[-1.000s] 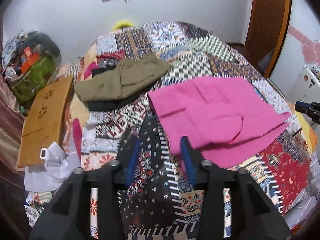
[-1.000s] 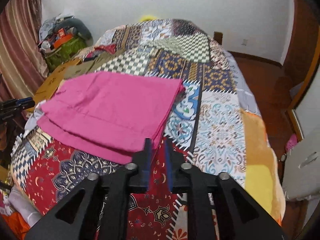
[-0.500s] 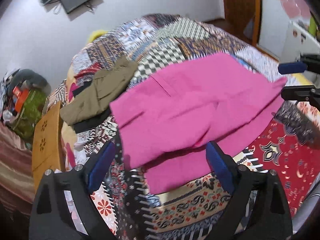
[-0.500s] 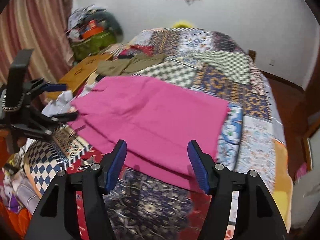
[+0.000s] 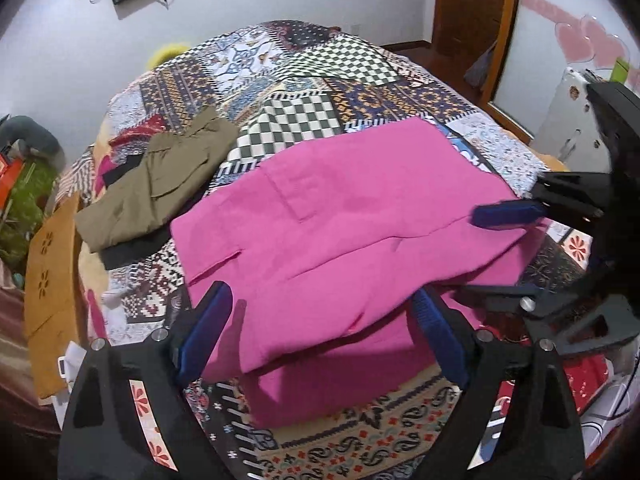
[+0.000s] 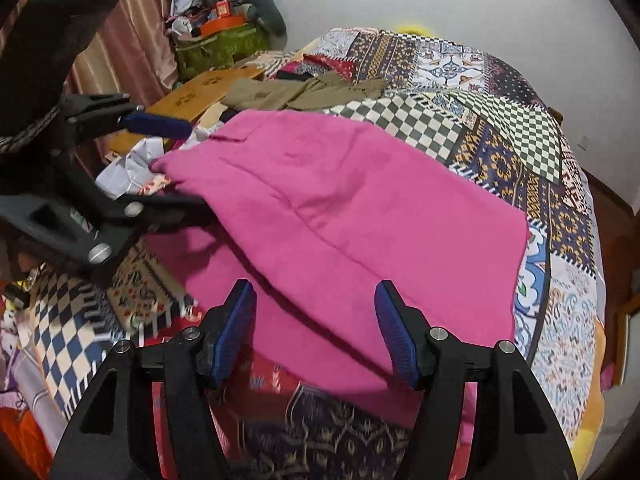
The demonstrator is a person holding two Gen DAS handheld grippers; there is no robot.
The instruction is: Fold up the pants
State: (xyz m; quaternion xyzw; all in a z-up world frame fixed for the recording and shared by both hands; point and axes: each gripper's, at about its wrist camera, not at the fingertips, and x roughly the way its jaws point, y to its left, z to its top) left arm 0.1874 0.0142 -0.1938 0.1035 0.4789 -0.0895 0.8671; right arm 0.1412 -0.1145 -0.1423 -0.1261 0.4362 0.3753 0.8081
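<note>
Pink pants (image 5: 340, 220), folded into a wide layered slab, lie on the patchwork bed (image 5: 320, 60). My left gripper (image 5: 320, 320) is open wide over their near edge, and its pads touch no cloth. From the right wrist view it shows at the pants' left end (image 6: 172, 164), its fingers above and below the top layer's corner. My right gripper (image 6: 316, 312) stands open over the pants (image 6: 360, 208) at their near edge. In the left wrist view the right gripper (image 5: 500, 254) straddles the pants' right end, not pressing.
An olive garment (image 5: 160, 184) lies on a black one behind the pink pants, also seen as the olive garment (image 6: 304, 92). A wooden board (image 5: 48, 280) leans off the bed's left side. Bags and clutter (image 6: 216, 44) pile by the curtain. A door (image 5: 472, 12) stands far right.
Both grippers went from nearly shut to open. Each moved in over the pink pants from its own end, and each now shows in the other's view.
</note>
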